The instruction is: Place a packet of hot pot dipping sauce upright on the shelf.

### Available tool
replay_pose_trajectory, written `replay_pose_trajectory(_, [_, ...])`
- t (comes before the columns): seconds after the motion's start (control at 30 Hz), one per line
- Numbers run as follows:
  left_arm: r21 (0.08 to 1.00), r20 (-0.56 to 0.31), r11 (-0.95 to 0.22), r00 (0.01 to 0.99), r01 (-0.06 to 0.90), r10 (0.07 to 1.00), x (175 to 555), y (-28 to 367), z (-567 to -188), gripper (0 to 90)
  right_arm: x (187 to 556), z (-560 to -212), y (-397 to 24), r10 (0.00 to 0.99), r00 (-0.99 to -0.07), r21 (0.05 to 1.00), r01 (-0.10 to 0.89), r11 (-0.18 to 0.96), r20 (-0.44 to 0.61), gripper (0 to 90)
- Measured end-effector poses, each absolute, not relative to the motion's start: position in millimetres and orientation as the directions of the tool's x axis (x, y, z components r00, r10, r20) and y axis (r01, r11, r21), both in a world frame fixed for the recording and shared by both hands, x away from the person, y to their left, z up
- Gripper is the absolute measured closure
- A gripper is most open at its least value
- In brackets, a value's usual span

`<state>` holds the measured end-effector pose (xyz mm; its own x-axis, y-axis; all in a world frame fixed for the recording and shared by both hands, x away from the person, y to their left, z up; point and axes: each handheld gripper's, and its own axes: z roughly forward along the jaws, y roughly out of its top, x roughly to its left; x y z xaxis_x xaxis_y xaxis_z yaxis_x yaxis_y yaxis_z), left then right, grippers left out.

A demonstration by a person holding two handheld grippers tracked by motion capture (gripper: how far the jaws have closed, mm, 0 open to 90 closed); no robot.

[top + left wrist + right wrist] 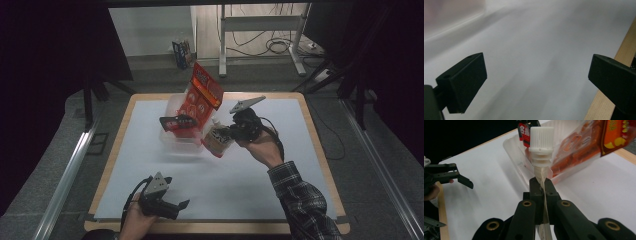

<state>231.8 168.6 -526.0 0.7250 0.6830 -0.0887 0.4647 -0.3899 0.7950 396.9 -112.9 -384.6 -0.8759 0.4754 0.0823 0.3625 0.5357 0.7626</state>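
1. Spouted pouch (543,185): thin glossy film with a ribbed white plastic cap (541,136).
2. Container (519,152): clear, smooth plastic, slightly frosted at the rim.
3. Snack bag (202,97): shiny orange-red printed foil, creased.
4. Table (210,170): matt white sheet, paper-like; its edge (609,100) is pale, smooth wood.
5. Right gripper (541,185) and left gripper (536,82): matt black plastic jaws; brass-coloured metal rivets on the right.
6. Sleeve (305,200): checked woven cloth.
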Motion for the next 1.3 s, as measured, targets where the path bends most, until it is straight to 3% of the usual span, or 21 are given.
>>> replay_pose_trajectory(0.77, [0.807, -0.137, -0.344, 0.72, 0.479, 0.68, 234.5, 175.2, -525.9, 1.8, 413.3, -370.5, -45.4, 0.368, -0.929, 0.75, 0.261, 0.608, 0.025, 87.8])
replay_pose_trajectory(1.3, [0.805, -0.134, -0.35, 0.722, 0.478, 0.679, 234.7, 174.5, -526.4, 1.8, 422.5, -379.3, -19.6, 0.346, -0.936, 0.744, 0.278, 0.608, 0.067, 87.8])
